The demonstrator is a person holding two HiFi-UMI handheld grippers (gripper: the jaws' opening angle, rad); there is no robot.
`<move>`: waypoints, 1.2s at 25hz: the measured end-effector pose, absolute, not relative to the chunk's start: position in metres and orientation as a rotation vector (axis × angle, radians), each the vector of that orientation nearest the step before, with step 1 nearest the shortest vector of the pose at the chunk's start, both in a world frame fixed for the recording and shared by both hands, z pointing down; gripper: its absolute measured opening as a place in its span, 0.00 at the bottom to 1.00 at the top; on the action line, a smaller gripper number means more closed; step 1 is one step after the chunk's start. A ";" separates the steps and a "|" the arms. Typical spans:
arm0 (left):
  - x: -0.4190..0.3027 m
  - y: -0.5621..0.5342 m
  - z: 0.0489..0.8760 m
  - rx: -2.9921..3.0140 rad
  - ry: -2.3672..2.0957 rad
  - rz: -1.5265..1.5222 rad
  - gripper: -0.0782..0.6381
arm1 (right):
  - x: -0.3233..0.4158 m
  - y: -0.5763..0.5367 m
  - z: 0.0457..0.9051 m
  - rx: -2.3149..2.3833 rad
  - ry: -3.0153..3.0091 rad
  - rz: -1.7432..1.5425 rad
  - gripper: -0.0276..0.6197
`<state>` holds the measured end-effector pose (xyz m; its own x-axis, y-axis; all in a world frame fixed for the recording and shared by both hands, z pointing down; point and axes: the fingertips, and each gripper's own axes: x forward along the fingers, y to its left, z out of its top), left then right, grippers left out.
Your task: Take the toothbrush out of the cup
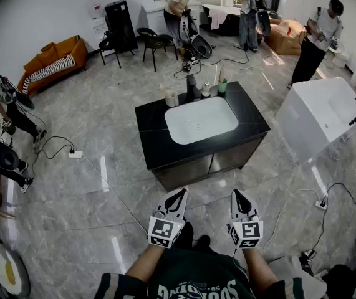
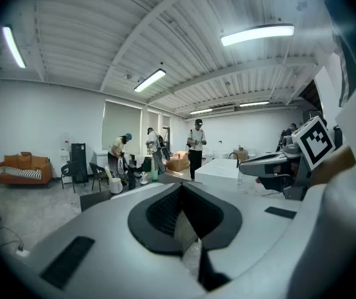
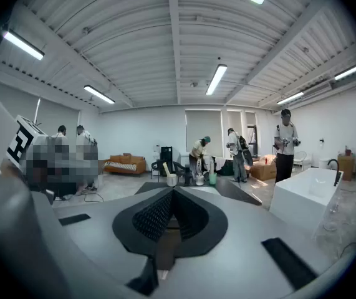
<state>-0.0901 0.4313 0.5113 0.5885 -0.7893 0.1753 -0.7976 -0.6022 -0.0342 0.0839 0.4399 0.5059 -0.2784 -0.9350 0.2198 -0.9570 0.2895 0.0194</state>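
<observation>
A black counter [image 1: 159,143] with a white sink [image 1: 201,120] stands in the middle of the room, well ahead of me. On its far edge a pale cup [image 1: 171,98] holds a toothbrush [image 1: 163,91] that leans left. The same cup [image 3: 171,180] and toothbrush [image 3: 165,168] show small and far off in the right gripper view, and the cup [image 2: 116,186] shows in the left gripper view. My left gripper [image 1: 179,195] and right gripper [image 1: 239,197] are held side by side close to my body, short of the counter's near edge. Both are shut with nothing between the jaws.
A dark bottle [image 1: 192,87] and a green bottle [image 1: 222,83] stand beside the cup. A white tub unit [image 1: 318,114] stands to the right. Cables and a power strip [image 1: 75,154] lie on the grey tiled floor. Several people work at the back near chairs and an orange sofa [image 1: 53,61].
</observation>
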 end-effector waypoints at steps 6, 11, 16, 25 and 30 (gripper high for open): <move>-0.084 0.412 0.508 2.830 -1.356 0.255 0.12 | 0.087 0.425 0.506 1.741 -2.362 0.145 0.10; -0.091 0.405 0.515 2.756 -1.375 0.221 0.12 | 0.091 0.424 0.500 1.758 -2.401 0.138 0.10; -0.092 0.406 0.514 2.743 -1.371 0.198 0.12 | 0.094 0.428 0.499 1.773 -2.387 0.124 0.10; -0.082 0.406 0.516 2.739 -1.335 0.201 0.12 | 0.090 0.428 0.510 1.742 -2.383 0.176 0.10; -0.081 0.398 0.513 2.746 -1.328 0.197 0.12 | 0.094 0.421 0.509 1.751 -2.381 0.198 0.10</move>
